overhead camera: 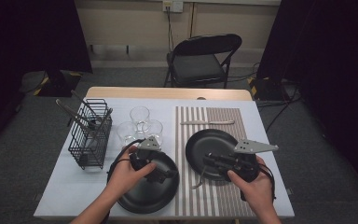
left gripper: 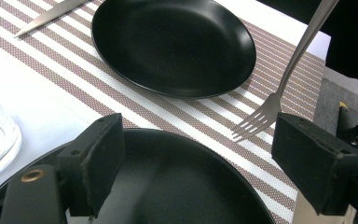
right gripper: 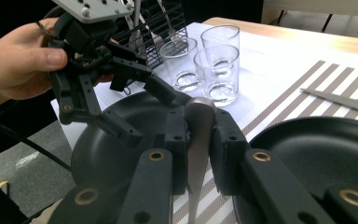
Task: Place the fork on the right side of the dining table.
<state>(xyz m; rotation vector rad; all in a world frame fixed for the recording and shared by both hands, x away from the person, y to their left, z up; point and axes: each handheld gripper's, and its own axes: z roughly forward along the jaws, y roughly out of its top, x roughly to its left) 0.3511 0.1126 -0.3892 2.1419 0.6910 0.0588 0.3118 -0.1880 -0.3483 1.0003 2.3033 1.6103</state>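
Table: covered by a white cloth, with open cloth left at its right and front edges.

Striped placemat: laid on the right half of the table; taken as landmark for all entries below.

Far black plate: set on the placemat, near its middle.

Near black plate: set on the cloth, touching or overlapping the placemat's left edge.

Wire basket: stood well left of the placemat, utensils held upright in it.

Three glasses: grouped between basket and placemat.

Right gripper: held above the far plate on the placemat; jaws are seen clenched on the fork's handle in the right gripper view.

Left gripper: held above the near plate, just left of the placemat; jaws are spread wide, with nothing between them.

Knife: laid across the placemat's far end.

Fork: held tilted, tines hung over the placemat's stripes between the two plates, just beside the left gripper's open jaws.

No legible writing is found.
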